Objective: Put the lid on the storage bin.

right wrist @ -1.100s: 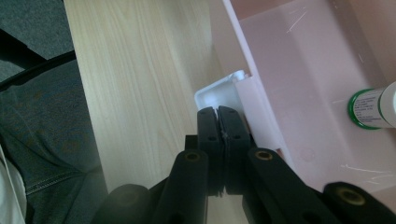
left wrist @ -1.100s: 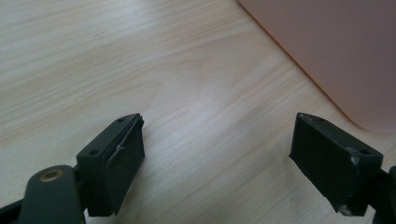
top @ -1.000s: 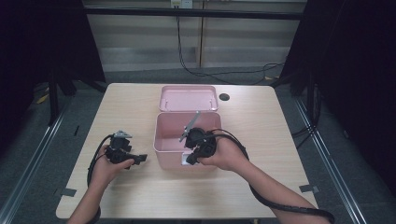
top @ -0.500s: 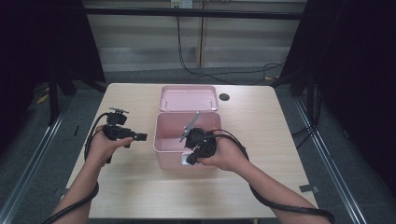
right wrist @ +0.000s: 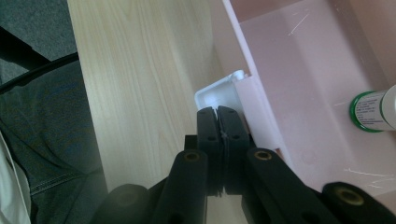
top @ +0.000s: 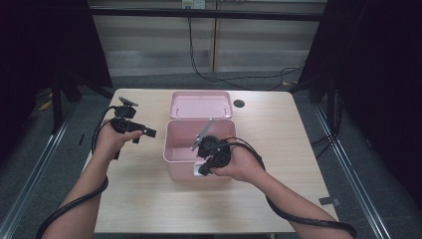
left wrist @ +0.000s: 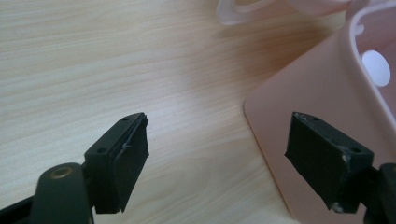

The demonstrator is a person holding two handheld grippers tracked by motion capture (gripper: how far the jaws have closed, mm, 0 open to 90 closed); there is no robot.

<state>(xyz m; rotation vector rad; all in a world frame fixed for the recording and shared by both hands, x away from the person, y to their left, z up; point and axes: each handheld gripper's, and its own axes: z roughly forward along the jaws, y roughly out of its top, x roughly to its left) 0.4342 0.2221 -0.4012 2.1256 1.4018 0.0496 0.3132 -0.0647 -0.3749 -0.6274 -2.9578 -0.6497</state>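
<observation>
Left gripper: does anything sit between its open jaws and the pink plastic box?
Nothing visible does. The left gripper has open jaws with bare light wooden table between them, and the pink plastic box lies just ahead, its side wall unobstructed.

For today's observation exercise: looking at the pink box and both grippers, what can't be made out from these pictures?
- Pink box interior: in the high view, the right gripper and its hand cover part of it.
- Green-capped bottle: cut off by the right gripper view's edge; label too small to read.
- Lid: cut off at the top of the left gripper view.
</observation>
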